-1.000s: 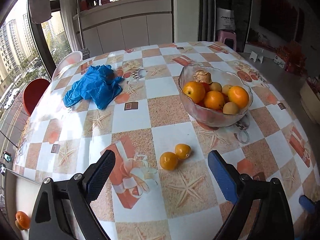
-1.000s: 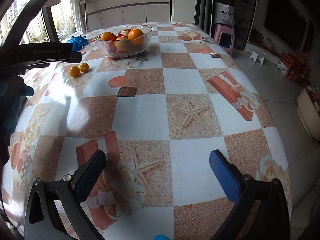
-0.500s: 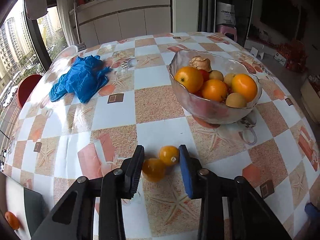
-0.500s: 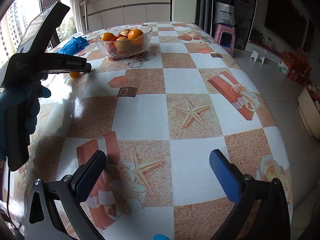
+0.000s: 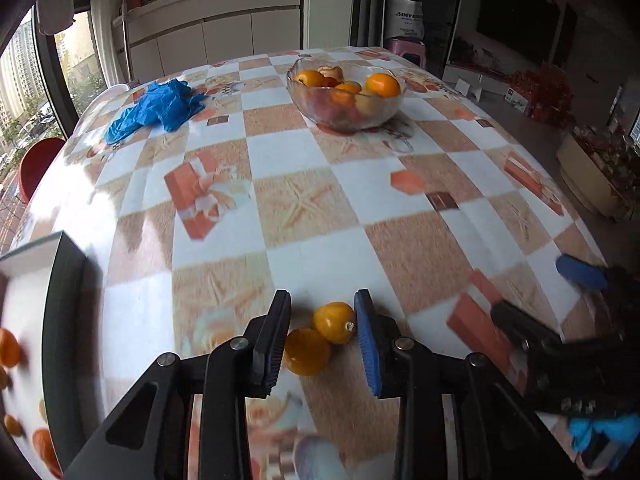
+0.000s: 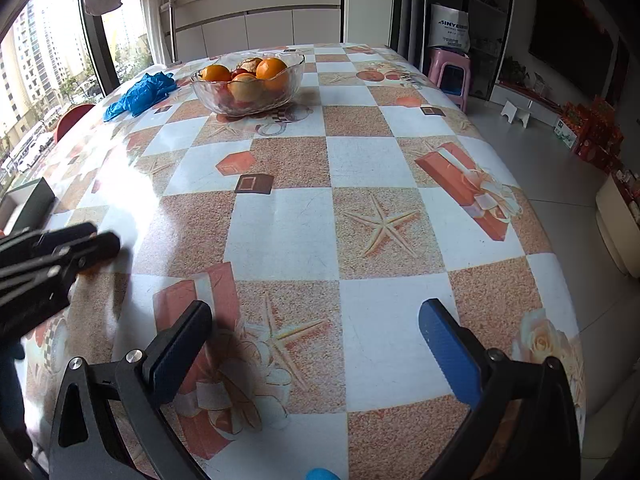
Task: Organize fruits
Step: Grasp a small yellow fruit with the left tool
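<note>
At the far left of my left wrist view sits a box (image 5: 64,280) with a dark wall, and inside it I see blurred orange fruit (image 5: 8,348). Upper left of the frame, blue gloves (image 5: 156,106) lie crumpled on the table (image 5: 304,200). Upper centre stands the glass bowl (image 5: 346,114), holding oranges and some paler and red fruit I can't name.

Low in the centre, my left gripper (image 5: 322,336) is clamped on two kumquats (image 5: 320,338): one touches the black finger, the other the blue finger, and the two press together. At the right edge the right gripper (image 5: 560,320) shows, blurred.

In my right wrist view, the left gripper reaches in at the left edge, with the box corner (image 6: 28,204) above it. Gloves (image 6: 140,94) and bowl (image 6: 248,100) sit upper left to upper centre. My right gripper (image 6: 316,352) at the bottom is spread wide over bare tablecloth, holding nothing, well apart from the bowl.
</note>
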